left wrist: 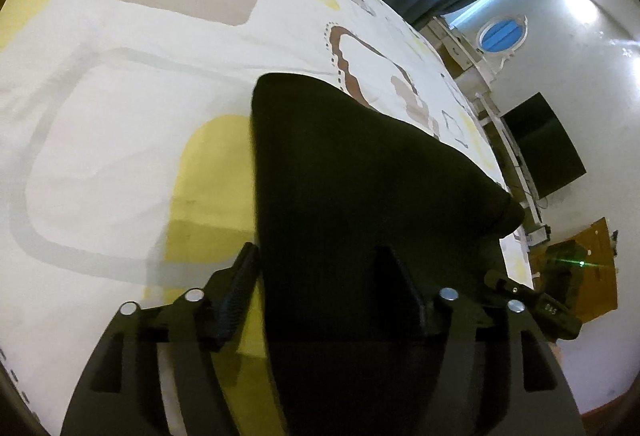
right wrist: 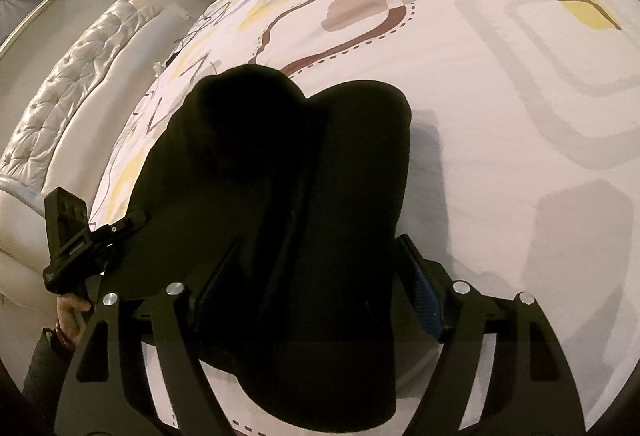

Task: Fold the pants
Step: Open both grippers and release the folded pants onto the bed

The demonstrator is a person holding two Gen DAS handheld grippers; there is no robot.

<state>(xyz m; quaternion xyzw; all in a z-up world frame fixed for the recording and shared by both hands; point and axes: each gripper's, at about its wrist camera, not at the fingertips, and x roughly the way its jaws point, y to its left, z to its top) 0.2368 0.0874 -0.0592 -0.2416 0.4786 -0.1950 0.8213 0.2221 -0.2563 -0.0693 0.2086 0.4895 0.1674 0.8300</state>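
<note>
You have the black fabric pants (left wrist: 360, 188) bunched between both tongs, the left tongs (left wrist: 320, 276) and right tongs (right wrist: 316, 268) each clamped on cloth, above the white patterned bed sheet (left wrist: 120, 156). Keep both grips level and taut, then lay the fold flat.

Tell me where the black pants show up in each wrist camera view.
Left wrist: the pants fill the lower centre, running between the left gripper fingers up to a rounded corner.
Right wrist: the pants fill the centre as two bunched lobes, between the right gripper fingers.
Shared landmark: the patterned bedsheet.
</note>
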